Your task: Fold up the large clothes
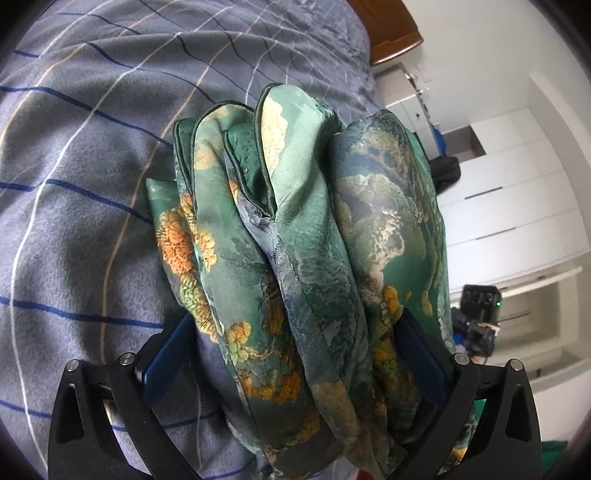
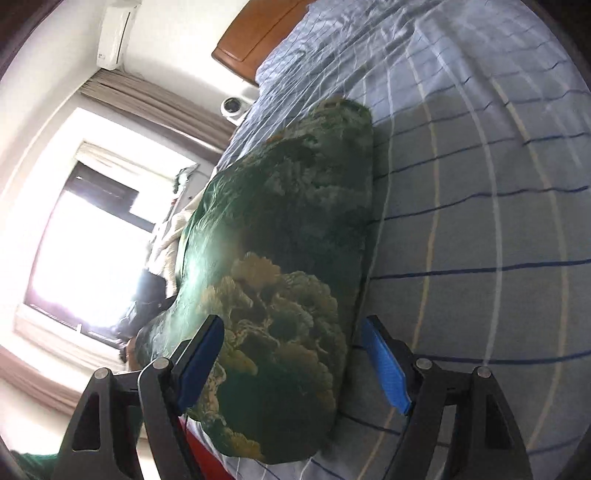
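Note:
The green floral garment (image 1: 295,221) is folded into a thick bundle with several layers showing at its far end. My left gripper (image 1: 295,315) is shut on it, the blue pads (image 1: 417,343) pressing its two sides just above the bed. In the right wrist view the same garment (image 2: 288,258) lies lengthwise near the bed's left edge. My right gripper (image 2: 293,321) stands open astride its near end. Its left pad (image 2: 201,362) is against the cloth, and a strip of sheet shows beside the right pad (image 2: 384,365).
The bed (image 1: 92,203) has a grey-blue checked sheet (image 2: 480,221) and a wooden headboard (image 2: 251,37). White drawers (image 1: 509,206) and a black device (image 1: 480,299) stand right of it. A bright window (image 2: 85,240) and an air conditioner (image 2: 116,33) are on the left. Something red (image 2: 207,454) shows under the garment.

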{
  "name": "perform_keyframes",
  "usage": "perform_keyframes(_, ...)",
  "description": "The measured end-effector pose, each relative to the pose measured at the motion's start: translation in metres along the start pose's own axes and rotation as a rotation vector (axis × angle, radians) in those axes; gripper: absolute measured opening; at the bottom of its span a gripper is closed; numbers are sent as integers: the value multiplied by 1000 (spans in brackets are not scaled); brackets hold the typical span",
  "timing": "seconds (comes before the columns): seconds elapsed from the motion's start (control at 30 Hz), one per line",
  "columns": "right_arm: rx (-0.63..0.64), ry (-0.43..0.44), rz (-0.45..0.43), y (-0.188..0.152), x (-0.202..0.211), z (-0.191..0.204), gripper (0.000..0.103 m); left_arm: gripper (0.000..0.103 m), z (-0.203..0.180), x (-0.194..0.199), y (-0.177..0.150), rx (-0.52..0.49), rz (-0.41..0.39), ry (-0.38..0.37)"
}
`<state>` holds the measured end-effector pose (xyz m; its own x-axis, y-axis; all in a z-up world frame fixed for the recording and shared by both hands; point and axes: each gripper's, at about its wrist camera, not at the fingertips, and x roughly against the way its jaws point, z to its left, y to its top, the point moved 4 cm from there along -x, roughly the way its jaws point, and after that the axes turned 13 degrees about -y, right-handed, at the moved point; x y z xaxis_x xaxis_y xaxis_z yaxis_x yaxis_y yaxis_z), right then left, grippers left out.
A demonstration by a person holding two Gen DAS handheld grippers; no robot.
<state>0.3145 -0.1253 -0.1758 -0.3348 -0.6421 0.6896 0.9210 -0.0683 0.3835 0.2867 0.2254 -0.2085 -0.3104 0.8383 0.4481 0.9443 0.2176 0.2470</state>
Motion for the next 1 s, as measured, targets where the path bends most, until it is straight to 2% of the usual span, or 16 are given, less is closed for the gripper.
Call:
perform_keyframes(0.1,-12,29,22,3,-13,0,79,103,5,-3,2,19,-5,-17)
perform_keyframes(0.17,-23,72,31,8,-26,4,85,103,4,-11,5,37,-14,-12)
perform_keyframes(0.27,-33,55,27,15,-44,10,95,103,-2,-18,7,26,-4,18)
perform_keyframes(0.43,-24,126,119,16,-61,2,96,103,9,-12,7,39,31,-55)
perform_keyframes(0.6,4,126,137,25,-83,11,97,103,10,-28,10,45,14,34)
perform_keyframes(0.67,51,59,140,32,-99,24,97,102,9,-26,9,61,-6,67)
perform_keyframes(0.73,117,-32,133,37,-105,36,95,91,0,-22,5,18,-17,115)
perform_keyframes(0.8,176,-96,94,36,-99,46,88,69,-16,-10,-3,-24,-43,131)
perform_keyframes(0.87,280,-153,8,28,-83,66,82,64,-33,0,-10,-62,-75,135)
perform_keyframes(0.93,324,-146,-49,25,-71,80,77,64,-48,10,-17,-84,-111,120)
perform_keyframes(1.0,347,-116,-89,27,-59,91,76,64,-65,22,-18,-106,-149,88)
